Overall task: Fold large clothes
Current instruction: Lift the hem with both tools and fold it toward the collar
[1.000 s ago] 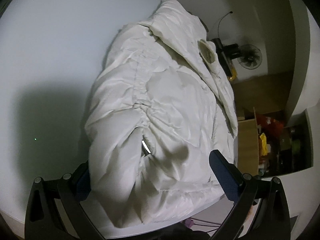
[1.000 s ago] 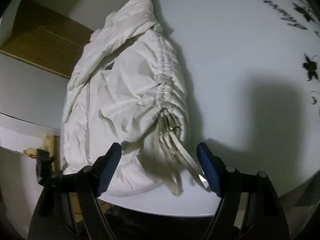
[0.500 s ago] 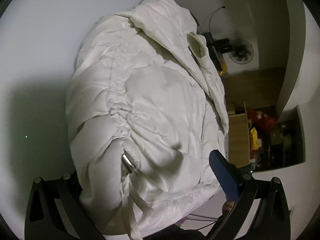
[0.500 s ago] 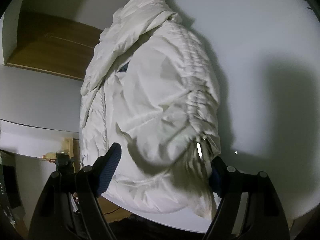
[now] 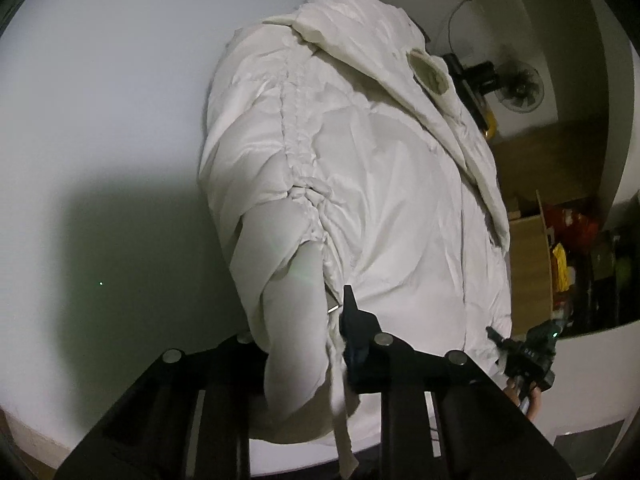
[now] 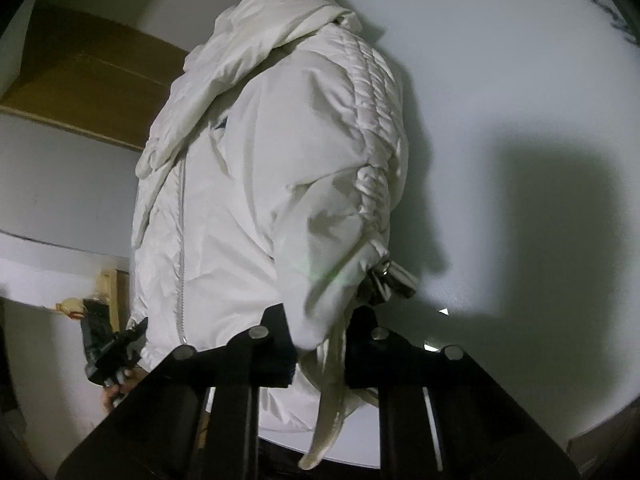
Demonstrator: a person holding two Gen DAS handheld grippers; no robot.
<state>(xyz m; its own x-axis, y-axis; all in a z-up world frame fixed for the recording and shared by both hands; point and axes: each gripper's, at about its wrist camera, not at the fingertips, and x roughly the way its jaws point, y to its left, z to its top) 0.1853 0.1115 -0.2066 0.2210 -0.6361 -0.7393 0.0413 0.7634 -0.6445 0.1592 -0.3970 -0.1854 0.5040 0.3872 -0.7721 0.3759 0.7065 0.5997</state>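
A white puffy jacket [image 5: 380,184] lies on a white table [image 5: 100,120], collar away from me, zip up the front. My left gripper [image 5: 300,344] is shut on the jacket's near hem corner by the ruched side seam. In the right wrist view the jacket [image 6: 256,184] fills the middle. My right gripper [image 6: 320,344] is shut on the other hem corner, where drawstring tapes [image 6: 328,412] hang down over the table edge. Each gripper shows in the other's view, the right [image 5: 528,352] and the left [image 6: 108,344].
The table's near edge [image 5: 120,440] runs just under both grippers. Past the far side stand a fan [image 5: 516,88], a wooden cabinet [image 5: 528,264] with coloured items and a brown panel [image 6: 88,92]. Black marks [image 6: 600,4] sit on the table top at right.
Both grippers have moved in onto the jacket's near hem and closed on its two corners. One second ago both stood open in front of the hem.
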